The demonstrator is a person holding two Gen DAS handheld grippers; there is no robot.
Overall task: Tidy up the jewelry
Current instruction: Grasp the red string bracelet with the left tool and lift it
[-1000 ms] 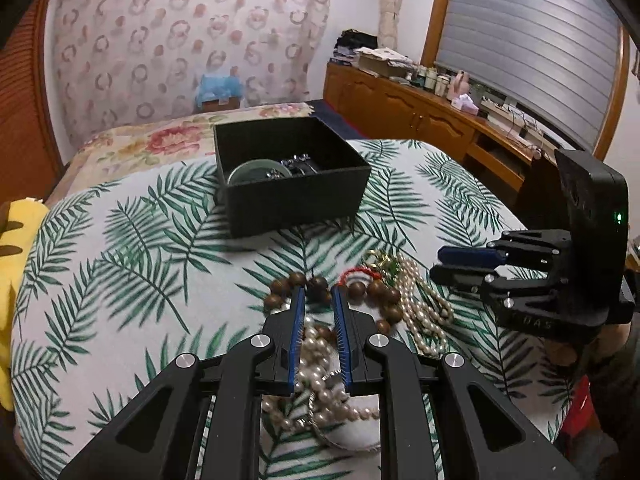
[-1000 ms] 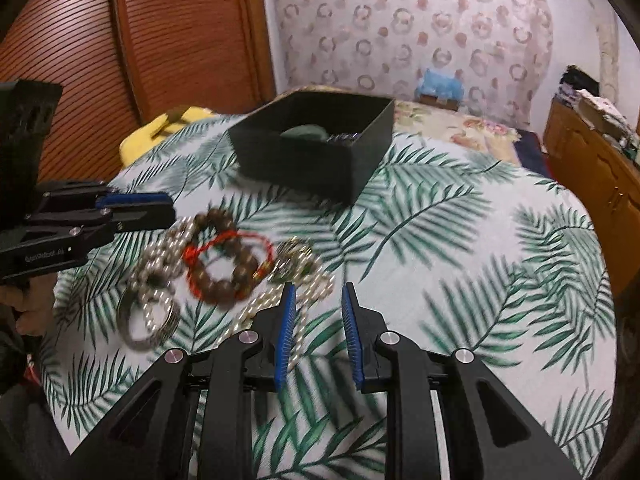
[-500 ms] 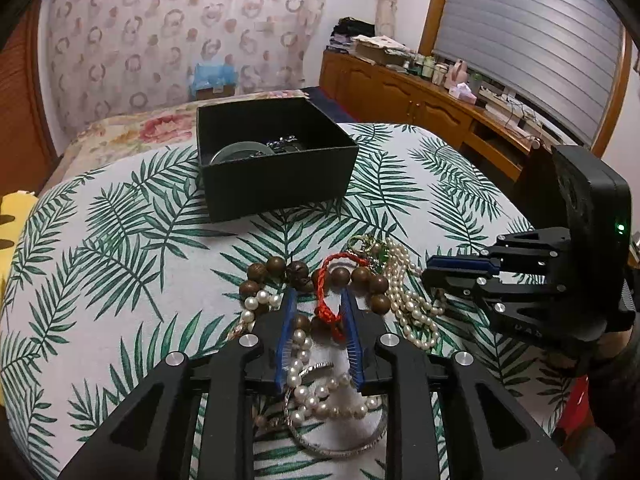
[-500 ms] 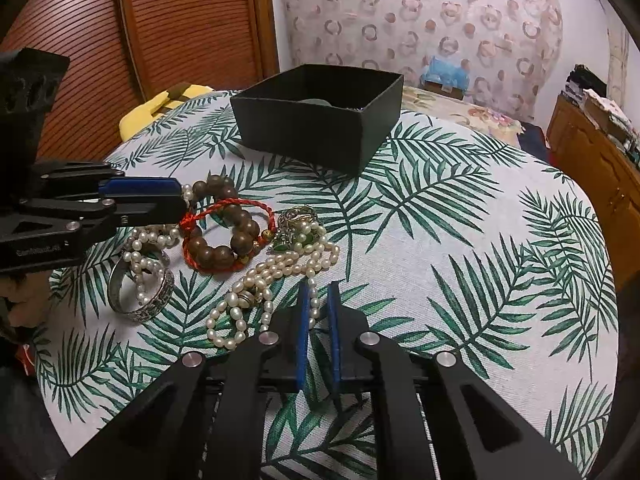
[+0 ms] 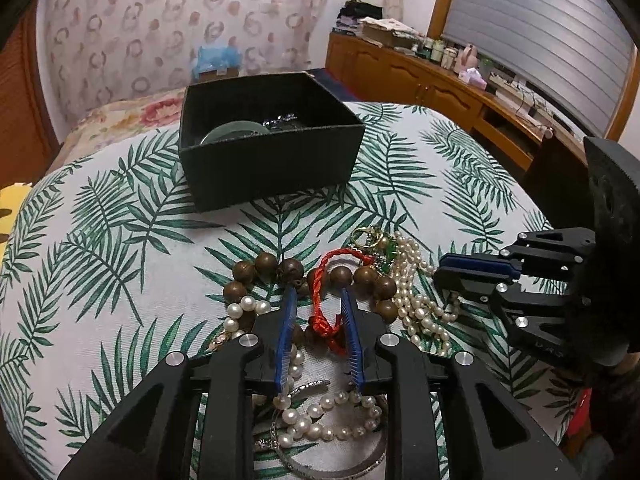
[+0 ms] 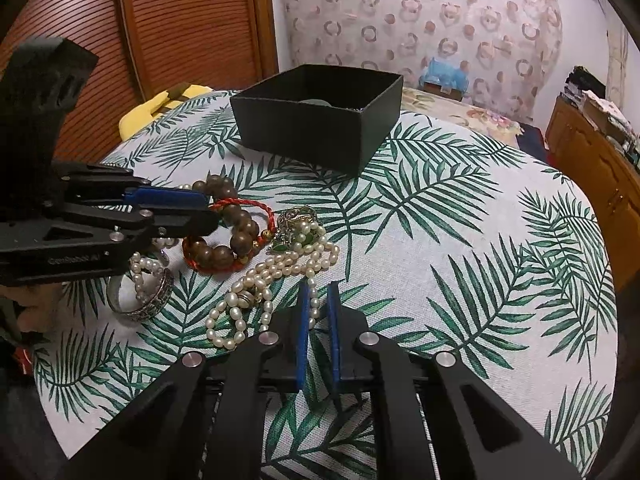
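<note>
A pile of jewelry lies on the leaf-print table: a red cord bracelet (image 5: 325, 307), a brown wooden bead bracelet (image 5: 362, 275), pearl strands (image 5: 416, 304) and a silver bangle (image 6: 140, 298). My left gripper (image 5: 319, 294) is open, its jaws either side of the red cord bracelet (image 6: 240, 204). My right gripper (image 6: 319, 290) is nearly shut with a narrow gap, empty, at the edge of the pearl strands (image 6: 276, 272). A black box (image 5: 268, 136) behind the pile holds a pale green bangle (image 5: 234, 130) and a dark chain.
The black box (image 6: 320, 114) stands at the table's far side. A yellow object (image 6: 160, 106) sits at the left edge. A wooden sideboard (image 5: 440, 84) with clutter stands at the right, a flowered bed (image 5: 132, 116) behind the table.
My left gripper has opened wider and moved forward around the red cord bracelet. My right gripper closed from open to a narrow gap and dropped back to the edge of the pearls.
</note>
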